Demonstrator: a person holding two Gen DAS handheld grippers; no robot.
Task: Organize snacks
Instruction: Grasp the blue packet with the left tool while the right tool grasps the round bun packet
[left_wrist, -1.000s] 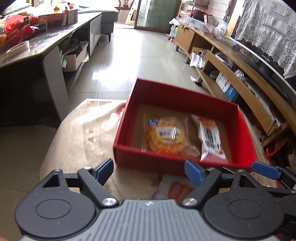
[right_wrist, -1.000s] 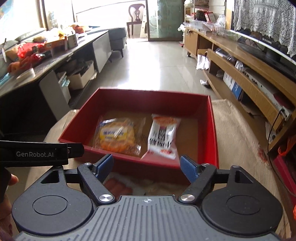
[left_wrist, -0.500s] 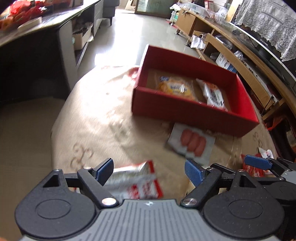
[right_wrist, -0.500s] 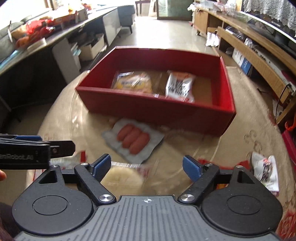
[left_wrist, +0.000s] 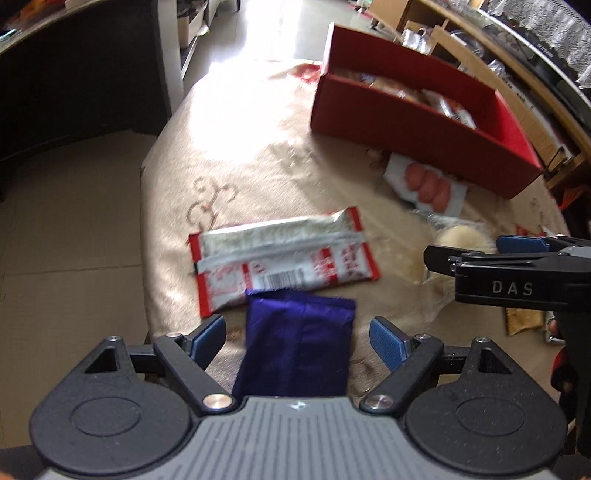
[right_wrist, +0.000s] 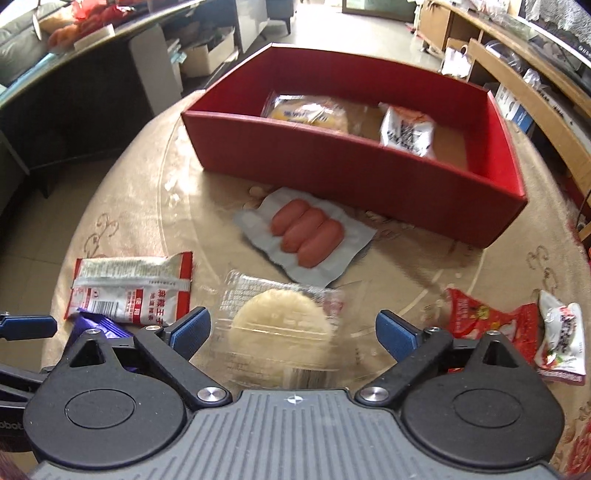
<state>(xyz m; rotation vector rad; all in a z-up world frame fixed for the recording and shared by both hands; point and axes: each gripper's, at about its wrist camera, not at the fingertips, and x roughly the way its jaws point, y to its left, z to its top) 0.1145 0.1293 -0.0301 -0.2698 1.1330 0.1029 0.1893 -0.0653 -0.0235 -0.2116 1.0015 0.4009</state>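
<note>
The left gripper (left_wrist: 297, 338) hangs over the table with its jaws spread, a purple packet (left_wrist: 295, 343) lying between the blue pads but not pinched. Just beyond it lies a silver-and-red sachet (left_wrist: 284, 258).

To its right, the right gripper (right_wrist: 293, 330) has just been widening its jaws, and they stand apart around a round pale cake in clear wrap (right_wrist: 280, 328), the pads clear of it. Ahead of that gripper is a pack of three sausages (right_wrist: 306, 236), and past it the red box (right_wrist: 332, 173), holding a yellow pastry packet (right_wrist: 308, 112) and a white-and-orange packet (right_wrist: 406, 131). Off to its right lie a red pouch (right_wrist: 484, 314) and a small white packet (right_wrist: 561, 332) on the beige tablecloth (right_wrist: 147, 206).
</note>
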